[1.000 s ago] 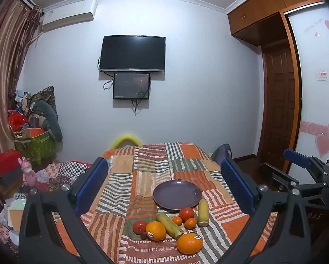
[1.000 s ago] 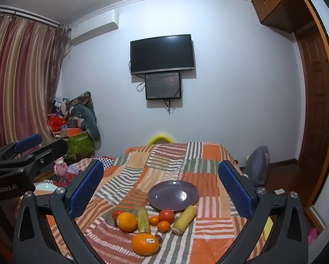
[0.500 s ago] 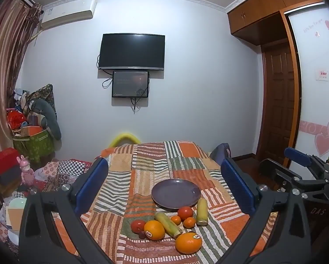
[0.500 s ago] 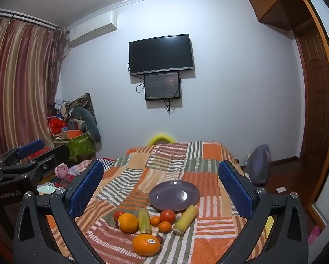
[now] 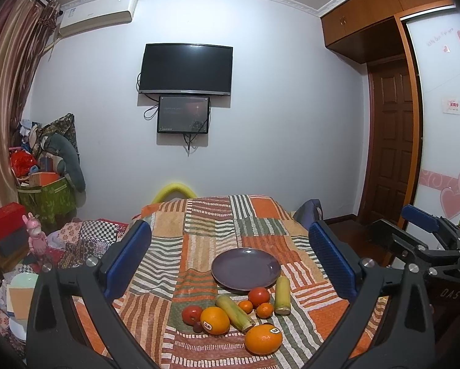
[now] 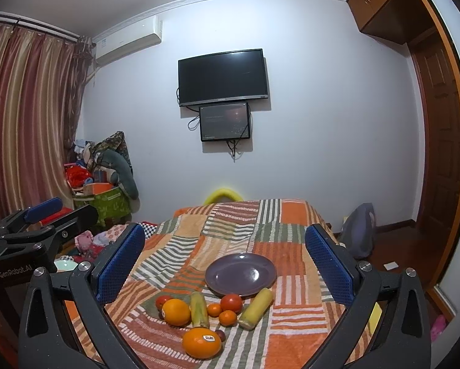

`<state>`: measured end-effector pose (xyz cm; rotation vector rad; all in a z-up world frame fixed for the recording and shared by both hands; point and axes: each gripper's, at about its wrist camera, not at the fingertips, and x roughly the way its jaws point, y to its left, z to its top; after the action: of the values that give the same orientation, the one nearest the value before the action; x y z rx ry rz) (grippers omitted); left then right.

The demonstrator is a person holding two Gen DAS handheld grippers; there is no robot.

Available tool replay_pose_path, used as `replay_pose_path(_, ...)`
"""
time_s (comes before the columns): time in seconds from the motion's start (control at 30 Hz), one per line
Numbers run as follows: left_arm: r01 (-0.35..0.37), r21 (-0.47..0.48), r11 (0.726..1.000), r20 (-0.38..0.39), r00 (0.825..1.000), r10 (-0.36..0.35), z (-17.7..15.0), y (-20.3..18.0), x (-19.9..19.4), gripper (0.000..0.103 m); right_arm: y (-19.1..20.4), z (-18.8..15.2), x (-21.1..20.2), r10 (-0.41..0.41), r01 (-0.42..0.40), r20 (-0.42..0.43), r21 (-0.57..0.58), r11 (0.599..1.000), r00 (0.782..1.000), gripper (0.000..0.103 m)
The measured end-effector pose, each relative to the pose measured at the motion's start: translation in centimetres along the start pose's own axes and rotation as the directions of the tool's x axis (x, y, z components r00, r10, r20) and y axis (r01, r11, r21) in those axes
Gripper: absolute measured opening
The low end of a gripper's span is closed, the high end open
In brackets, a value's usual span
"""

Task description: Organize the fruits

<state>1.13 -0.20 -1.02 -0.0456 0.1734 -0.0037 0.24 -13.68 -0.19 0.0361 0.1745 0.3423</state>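
Observation:
An empty purple plate (image 5: 246, 268) (image 6: 241, 274) sits on a table under a striped patchwork cloth (image 5: 205, 246). In front of it lie two large oranges (image 5: 263, 339) (image 5: 214, 320), two tomatoes (image 5: 258, 296) (image 5: 192, 314), two small tangerines (image 5: 265, 310), two yellow-green corn pieces (image 5: 282, 291) (image 5: 233, 308) and a small dark fruit (image 5: 197, 327). My left gripper (image 5: 230, 264) and my right gripper (image 6: 226, 264) are both open and empty, held above and short of the fruit. Each shows at the edge of the other's view.
A TV and a smaller screen hang on the far wall (image 5: 185, 73). A pile of bags and boxes (image 5: 42, 184) stands at the left by the curtain. A wooden door (image 5: 393, 141) and a wardrobe are at the right. A yellow chair back (image 5: 174, 191) is behind the table.
Both grippers have risen and tilted slightly, so the table and fruit sit a little lower in view. The fruit and plate have not moved.

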Motion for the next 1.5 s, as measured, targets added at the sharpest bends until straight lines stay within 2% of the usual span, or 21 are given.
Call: replay_pose_path(1.5, -0.006, -0.002, 1.0, 0.002, 1.0, 0.006, 0.02, 0.0, 0.07, 0.103, -0.11, 0.05, -0.04, 0.0, 0.0, 0.002, 0.009, 1.0, 1.0, 0.103)
